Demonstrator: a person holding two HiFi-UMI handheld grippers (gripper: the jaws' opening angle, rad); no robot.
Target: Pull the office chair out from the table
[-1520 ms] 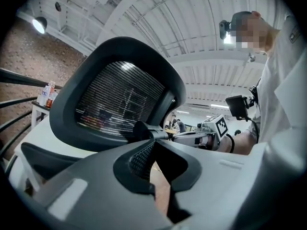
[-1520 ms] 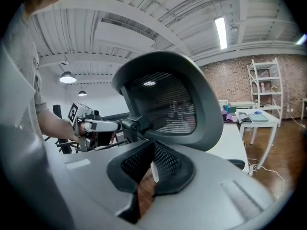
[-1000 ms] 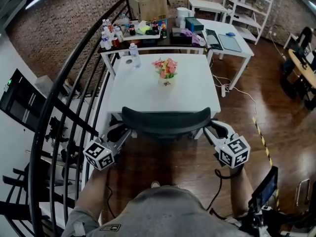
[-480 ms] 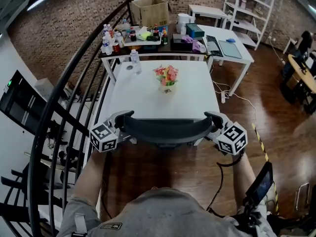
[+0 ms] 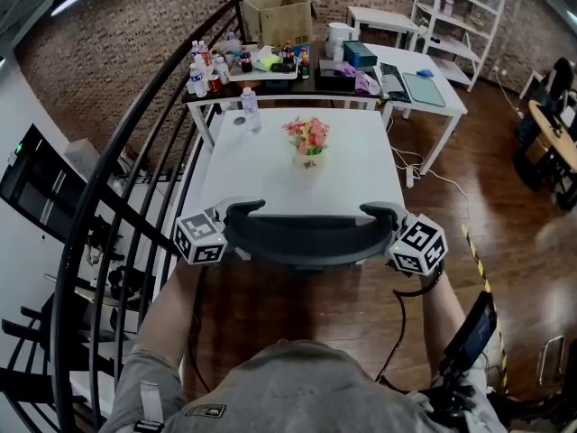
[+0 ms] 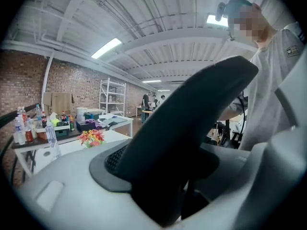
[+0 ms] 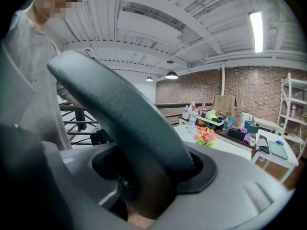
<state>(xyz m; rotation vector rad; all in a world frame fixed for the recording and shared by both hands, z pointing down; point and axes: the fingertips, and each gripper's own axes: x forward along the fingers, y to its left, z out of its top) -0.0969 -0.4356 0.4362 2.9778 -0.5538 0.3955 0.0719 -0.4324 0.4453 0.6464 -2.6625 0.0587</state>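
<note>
1. Table (image 5: 270, 165): a white top bearing a flower vase (image 5: 307, 142). The office chair is tucked against its near edge, so the pulling is judged not yet done.
2. Office chair (image 5: 306, 234): only the backrest is shown, between the person and the table. It is dark grey, curved and matte, with a thick rounded rim; the seat is hidden.
3. Left gripper (image 5: 242, 216) and right gripper (image 5: 379, 216): one is set at each end of the backrest, presumably so that an even pull can be given. The jaws are wide and closing, each with a backrest end between them; a firm clamp is not yet shown.
</note>
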